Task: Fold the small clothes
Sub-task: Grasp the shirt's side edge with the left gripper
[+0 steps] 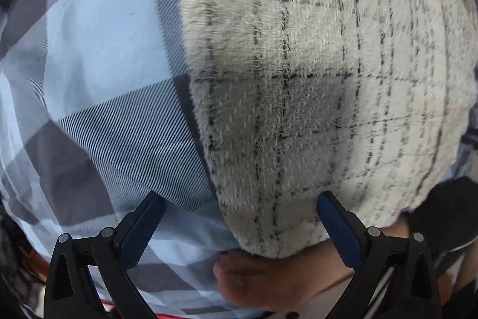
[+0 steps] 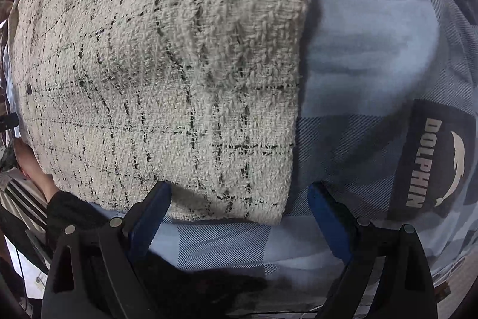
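Blue and grey checked bedding (image 1: 98,56) covers the whole surface under both cameras. On it lies a cream woven garment (image 1: 313,85) with thin dark grid lines. In the left wrist view the left gripper (image 1: 240,210) has its fingers wide apart, with the near corner of the garment between them but not pinched. In the right wrist view the right gripper (image 2: 239,199) is also spread wide, over the garment's near edge. Further right, a dark label (image 2: 439,163) on the bedding reads DOLPHIN.

Fuzzy woven garment (image 1: 313,79) (rough nap); smooth twill sheet (image 1: 98,56).
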`<state>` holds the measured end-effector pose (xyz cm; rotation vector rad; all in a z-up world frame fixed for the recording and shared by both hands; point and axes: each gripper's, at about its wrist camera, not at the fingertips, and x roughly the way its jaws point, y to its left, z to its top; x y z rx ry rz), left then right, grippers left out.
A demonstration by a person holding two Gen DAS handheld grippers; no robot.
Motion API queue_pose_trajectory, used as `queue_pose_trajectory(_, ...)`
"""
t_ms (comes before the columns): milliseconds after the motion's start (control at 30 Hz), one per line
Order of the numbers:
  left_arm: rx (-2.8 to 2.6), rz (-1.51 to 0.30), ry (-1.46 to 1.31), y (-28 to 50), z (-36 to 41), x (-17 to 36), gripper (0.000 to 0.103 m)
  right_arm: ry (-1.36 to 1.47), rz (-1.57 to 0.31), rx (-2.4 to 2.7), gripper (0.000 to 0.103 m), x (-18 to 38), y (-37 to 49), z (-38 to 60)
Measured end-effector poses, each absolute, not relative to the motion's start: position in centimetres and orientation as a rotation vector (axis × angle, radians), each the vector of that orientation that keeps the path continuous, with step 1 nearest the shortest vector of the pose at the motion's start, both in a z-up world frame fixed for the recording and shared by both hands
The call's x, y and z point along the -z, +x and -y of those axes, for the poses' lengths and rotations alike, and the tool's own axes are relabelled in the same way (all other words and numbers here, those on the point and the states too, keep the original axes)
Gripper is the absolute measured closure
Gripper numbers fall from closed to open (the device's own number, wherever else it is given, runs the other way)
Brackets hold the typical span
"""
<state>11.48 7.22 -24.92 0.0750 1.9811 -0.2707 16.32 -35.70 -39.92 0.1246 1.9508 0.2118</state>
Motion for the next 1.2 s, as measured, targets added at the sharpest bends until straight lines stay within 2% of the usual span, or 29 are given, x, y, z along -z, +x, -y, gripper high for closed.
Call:
queue_pose_trajectory(33, 0.282, -1.975, 0.106, 11.3, -6.8, 25.0, 0.009, 0.129, -1.945, -0.209, 0.012, 39.6, 16.8, 35.2)
queue_pose_trajectory(133, 0.323, -1.944, 0.148, 11.1, -5.4, 24.4, 0.031, 0.177, -1.903, -0.214, 0.012, 39.5, 17.3, 34.8)
queue_pose_trajectory(200, 0.349, -1.923, 0.17, 10.8, -4.6, 24.0, 0.052, 0.182, -1.894, -0.217, 0.016, 39.8, 17.5, 34.7)
queue_pose_trajectory(267, 0.363, -1.909, 0.187, 10.6, -4.1, 23.7, 0.062, 0.159, -1.888, -0.21, 0.042, 40.2, 17.6, 34.3)
queue_pose_trajectory(300, 0.365, -1.898, 0.193, 10.5, -3.9, 23.5, 0.072, 0.156, -1.884, -0.204, 0.046, 40.3, 17.6, 34.3)
queue_pose_trajectory(367, 0.364, -1.882, 0.158, 10.6, -3.5, 22.8, 0.084, 0.145, -1.867, -0.188, 0.068, 40.5, 17.7, 34.2)
queue_pose_trajectory(400, 0.364, -1.876, 0.116, 11.4, -2.6, 21.9, 0.091, 0.136, -1.861, -0.183, 0.074, 40.5, 17.7, 34.0)
queue_pose_trajectory(433, 0.377, -1.859, 0.045, 11.9, -3.0, 21.2, 0.091, 0.113, -1.849, -0.174, 0.087, 40.5, 17.6, 34.1)
queue_pose_trajectory(533, 0.428, -1.809, -0.094, 12.2, -3.3, 19.2, 0.094, 0.124, -1.806, -0.171, 0.096, 39.6, 16.6, 34.8)
queue_pose_trajectory(733, 0.512, -1.685, -0.228, 12.6, -1.0, 14.7, 0.095, 0.268, -1.703, -0.201, 0.101, 36.8, 15.4, 36.3)
queue_pose_trajectory(967, 0.6, -1.525, -0.49, 14.6, -5.5, 10.9, 0.095, 0.425, -1.51, -0.269, 0.101, 30.0, 15.2, 36.2)
queue_pose_trajectory(1200, 0.675, -1.373, -0.683, 13.0, -7.8, 6.6, 0.096, 0.603, -1.326, -0.291, 0.102, 23.4, 15.7, 34.0)
